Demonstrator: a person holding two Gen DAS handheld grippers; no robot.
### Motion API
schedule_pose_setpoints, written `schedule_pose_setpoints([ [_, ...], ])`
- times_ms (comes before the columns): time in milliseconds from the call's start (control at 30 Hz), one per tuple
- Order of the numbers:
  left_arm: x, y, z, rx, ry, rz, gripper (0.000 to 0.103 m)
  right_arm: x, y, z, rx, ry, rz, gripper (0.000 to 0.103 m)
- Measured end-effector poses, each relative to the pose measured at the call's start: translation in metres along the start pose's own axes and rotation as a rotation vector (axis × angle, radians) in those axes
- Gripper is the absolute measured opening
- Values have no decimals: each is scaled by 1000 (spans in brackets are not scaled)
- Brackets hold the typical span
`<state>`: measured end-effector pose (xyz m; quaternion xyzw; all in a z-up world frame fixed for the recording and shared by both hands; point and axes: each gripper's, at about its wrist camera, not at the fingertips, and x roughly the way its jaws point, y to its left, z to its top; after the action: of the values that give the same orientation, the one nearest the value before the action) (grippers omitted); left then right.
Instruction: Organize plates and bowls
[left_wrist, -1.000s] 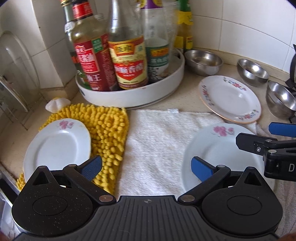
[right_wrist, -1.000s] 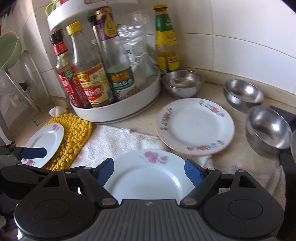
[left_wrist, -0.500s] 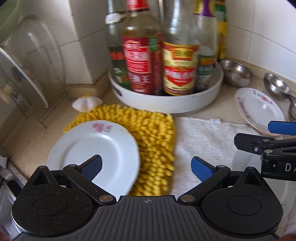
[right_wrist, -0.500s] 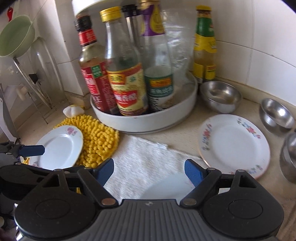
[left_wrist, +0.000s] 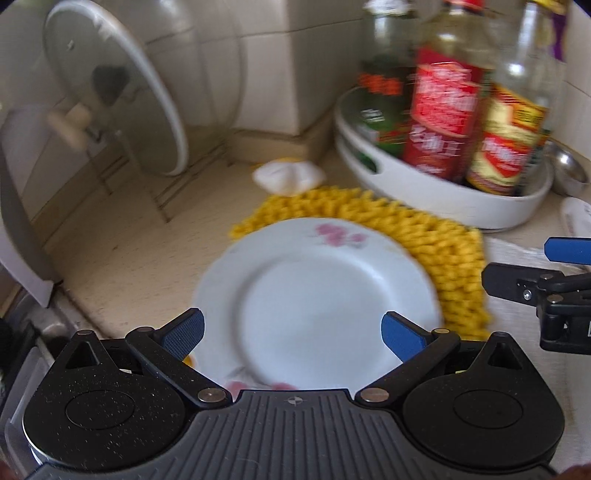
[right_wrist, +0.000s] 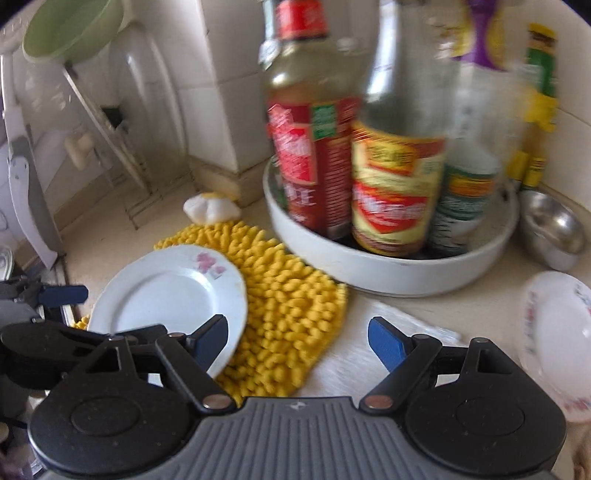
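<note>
Left wrist view: bottle labels (left_wrist: 443, 107) at upper right blur past reading. The flowered plate (left_wrist: 317, 295) sits centre frame on the yellow mat (left_wrist: 454, 251) and beige counter (left_wrist: 122, 254), between the wide-open left gripper (left_wrist: 291, 332).

Right wrist view: labels unreadable; right gripper (right_wrist: 297, 338) spread wide, empty, plate lower left.

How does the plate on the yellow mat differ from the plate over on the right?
The plate on the yellow mat has one pink flower spray at its rim and overlaps the yellow mat; the right-hand plate has small flowers dotted around its rim and sits off the mat, right of the white tray. Both are white, round and empty.
</note>
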<state>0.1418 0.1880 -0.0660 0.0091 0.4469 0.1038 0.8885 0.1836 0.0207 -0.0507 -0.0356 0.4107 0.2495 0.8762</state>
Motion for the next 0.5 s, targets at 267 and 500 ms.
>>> schedule_pose_setpoints([
  [267,30,21,6,-2,37,-30,102,44,19,8,-5,112,65,87],
  [500,38,38,3,-65,37,-90,99,66,23,12,24,170,126,72],
])
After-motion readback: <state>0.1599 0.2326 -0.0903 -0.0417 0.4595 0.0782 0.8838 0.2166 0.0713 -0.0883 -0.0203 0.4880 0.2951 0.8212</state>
